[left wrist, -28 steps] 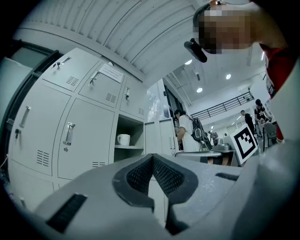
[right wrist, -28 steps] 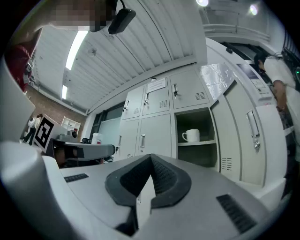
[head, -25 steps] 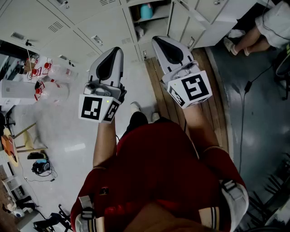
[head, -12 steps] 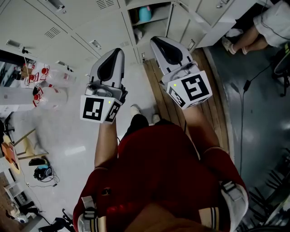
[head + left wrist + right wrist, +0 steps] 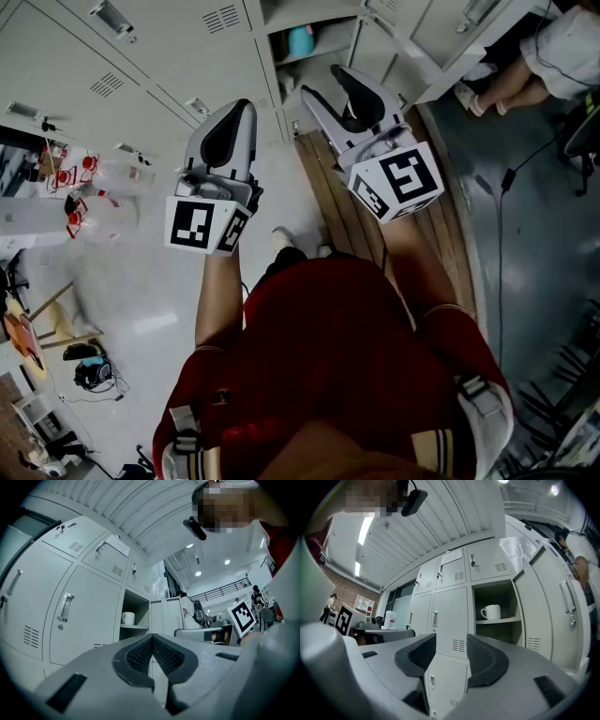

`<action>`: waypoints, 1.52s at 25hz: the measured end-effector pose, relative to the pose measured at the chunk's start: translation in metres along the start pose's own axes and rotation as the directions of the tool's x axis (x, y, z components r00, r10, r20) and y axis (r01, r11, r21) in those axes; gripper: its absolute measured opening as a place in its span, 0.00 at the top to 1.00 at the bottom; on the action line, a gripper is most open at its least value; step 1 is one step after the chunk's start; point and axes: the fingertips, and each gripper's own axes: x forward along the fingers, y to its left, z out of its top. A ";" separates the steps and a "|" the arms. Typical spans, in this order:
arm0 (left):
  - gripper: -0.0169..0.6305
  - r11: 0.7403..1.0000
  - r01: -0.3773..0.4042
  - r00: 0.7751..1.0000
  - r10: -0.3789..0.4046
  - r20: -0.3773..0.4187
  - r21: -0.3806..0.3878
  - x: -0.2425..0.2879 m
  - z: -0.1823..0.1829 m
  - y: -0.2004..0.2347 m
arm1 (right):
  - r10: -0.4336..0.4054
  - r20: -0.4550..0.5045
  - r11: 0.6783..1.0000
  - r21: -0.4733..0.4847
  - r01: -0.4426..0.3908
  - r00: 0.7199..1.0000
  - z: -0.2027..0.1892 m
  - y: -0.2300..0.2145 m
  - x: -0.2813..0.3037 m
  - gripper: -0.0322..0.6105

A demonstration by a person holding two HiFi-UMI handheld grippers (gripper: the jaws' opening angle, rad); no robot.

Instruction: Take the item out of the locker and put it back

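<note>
Approach stage, nothing lifted yet. Small white handled mug [image 5: 491, 612] sits on the shelf of the open grey metal locker compartment [image 5: 480, 597], door [image 5: 548, 606] swung out to its right, well apart from both grippers. Right gripper [image 5: 451, 639]: fingers have just been opening, now spread, nothing between them. Left gripper [image 5: 151, 639]: fingers pressed together, empty. Next move likely calls for carrying the right gripper into the compartment, straddling the mug, then closing.
</note>
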 end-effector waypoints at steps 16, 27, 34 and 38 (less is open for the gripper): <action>0.96 0.996 0.086 0.996 -0.086 0.013 -0.007 0.030 0.004 0.047 | -0.075 -0.031 0.997 -0.014 0.075 0.997 0.009 -0.026 0.059 0.52; 0.96 0.987 0.162 0.986 -0.162 0.027 0.000 0.032 0.017 0.077 | -0.140 -0.031 0.990 -0.032 0.139 0.990 0.023 -0.036 0.096 0.50; 0.96 0.980 0.199 0.979 -0.199 0.042 0.003 0.031 0.025 0.093 | -0.180 -0.036 0.983 -0.035 0.179 0.983 0.031 -0.039 0.112 0.48; 0.96 0.976 0.216 0.975 -0.216 0.045 -0.008 0.036 0.025 0.096 | -0.190 -0.052 0.981 -0.045 0.188 0.980 0.035 -0.047 0.121 0.47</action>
